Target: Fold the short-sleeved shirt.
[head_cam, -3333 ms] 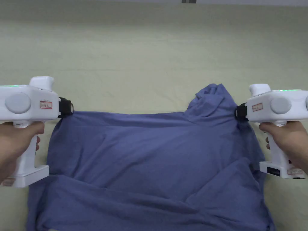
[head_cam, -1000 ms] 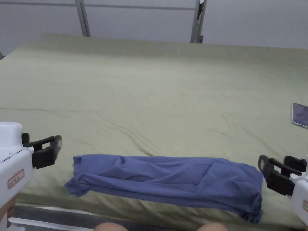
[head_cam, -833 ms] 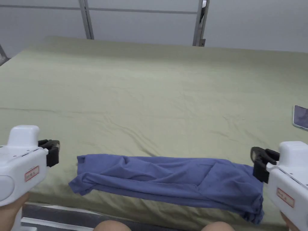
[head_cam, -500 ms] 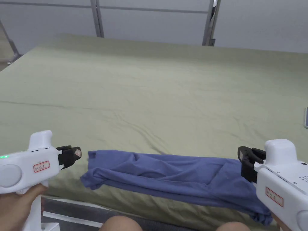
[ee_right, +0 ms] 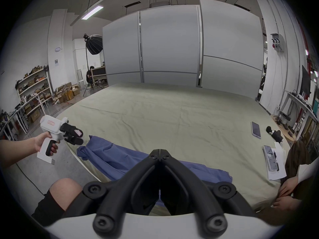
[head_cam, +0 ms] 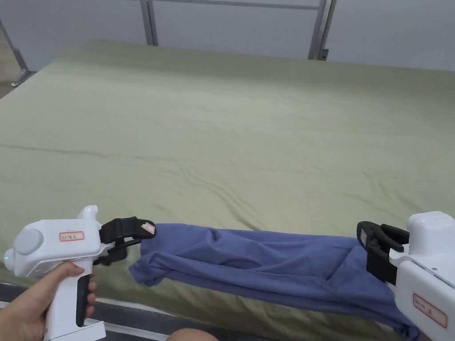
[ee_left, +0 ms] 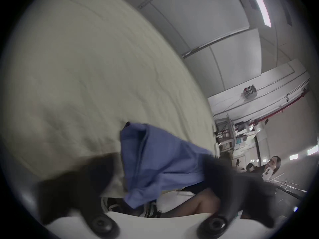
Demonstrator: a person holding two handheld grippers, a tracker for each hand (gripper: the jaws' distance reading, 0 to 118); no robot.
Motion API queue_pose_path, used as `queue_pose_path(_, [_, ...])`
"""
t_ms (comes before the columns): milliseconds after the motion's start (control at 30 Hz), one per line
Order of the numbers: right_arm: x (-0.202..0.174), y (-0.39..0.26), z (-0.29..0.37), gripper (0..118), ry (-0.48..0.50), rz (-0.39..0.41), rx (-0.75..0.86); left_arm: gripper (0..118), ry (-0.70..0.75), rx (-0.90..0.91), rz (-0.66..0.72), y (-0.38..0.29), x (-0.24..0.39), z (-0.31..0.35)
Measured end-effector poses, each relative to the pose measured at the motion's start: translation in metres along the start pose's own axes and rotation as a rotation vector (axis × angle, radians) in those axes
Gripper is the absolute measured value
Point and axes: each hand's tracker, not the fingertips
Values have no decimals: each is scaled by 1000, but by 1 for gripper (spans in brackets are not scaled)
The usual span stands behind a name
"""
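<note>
**Shirt lay in a long band at the bed's near edge**

Head view: your blue shirt (head_cam: 266, 266) lay folded along the bed (head_cam: 231, 133) edge. Your left gripper (head_cam: 133, 235), jaws parted and empty, sat just beside its left end.

Left gripper view: blurred jaws flanked the shirt end.

Right gripper view: your right gripper (ee_right: 160, 151) was closed on nothing above the shirt.

The overhanging right end could slide off. Gripper labels were unreadable.

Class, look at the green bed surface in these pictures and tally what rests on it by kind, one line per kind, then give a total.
Blue shirt: 1
Phones: 2
Black handheld device: 1
White paper: 1
Total: 5
</note>
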Motion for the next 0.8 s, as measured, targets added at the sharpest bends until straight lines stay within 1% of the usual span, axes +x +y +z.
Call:
queue_pose_path(33, [-3, 0, 0, 2, 4, 3, -4, 118, 87, 29, -10, -13, 18, 6])
queue_pose_path(100, [-4, 0, -3, 2, 12, 8, -10, 118, 91, -1, 1, -16, 20, -9])
queue_pose_path(133, [-5, 0, -4, 2, 14, 11, -13, 118, 70, -6, 0, -17, 18, -12])
queue_pose_path(167, [-6, 1, -5, 2, 16, 11, -17, 118, 15, -3, -17, -1, -7, -4])
queue_pose_path(267, [-6, 2, -8, 2, 19, 0, -22, 118, 18, -4, -15, 10, -22, -6])
queue_pose_path(300, [-6, 3, -9, 2, 19, -10, -21, 118, 5, 4, -18, -12, 19, -4])
queue_pose_path(333, [-5, 3, -10, 2, 21, -16, -20, 118, -29, 11, -21, -20, 31, -5])
queue_pose_path(367, [-5, 4, -11, 2, 20, -20, -21, 118, -55, 14, -34, -22, 35, -7])
queue_pose_path(400, [-5, 5, -11, 2, 18, -24, -20, 118, -85, 2, -11, -24, 41, -10])
queue_pose_path(467, [-5, 5, -12, 2, 17, -25, -21, 118, -158, -23, 31, -18, 32, -21])
queue_pose_path(500, [-4, 4, -12, 2, 16, -25, -21, 118, -204, -48, 75, -20, 35, -26])
queue_pose_path(533, [-4, 4, -12, 2, 17, -26, -24, 118, -208, -51, 73, -21, 36, -31])
queue_pose_path(600, [-4, 3, -13, 2, 16, -25, -30, 118, -214, -22, 53, -41, 59, -30])
queue_pose_path(633, [-4, 3, -13, 2, 13, -25, -30, 118, -234, -40, 94, -46, 64, -31])
queue_pose_path(667, [-3, 2, -12, 2, 13, -27, -31, 118, -235, -38, 103, -50, 68, -32])
queue_pose_path(733, [-2, 1, -12, 2, 11, -35, -36, 118, -255, -56, 131, -29, 59, -40])
queue_pose_path(767, [-2, 0, -12, 2, 10, -36, -39, 116, -231, -48, 94, -26, 60, -38])
queue_pose_path(800, [-1, -1, -13, 2, 6, -37, -45, 94, -178, -42, 57, -24, 61, -35])
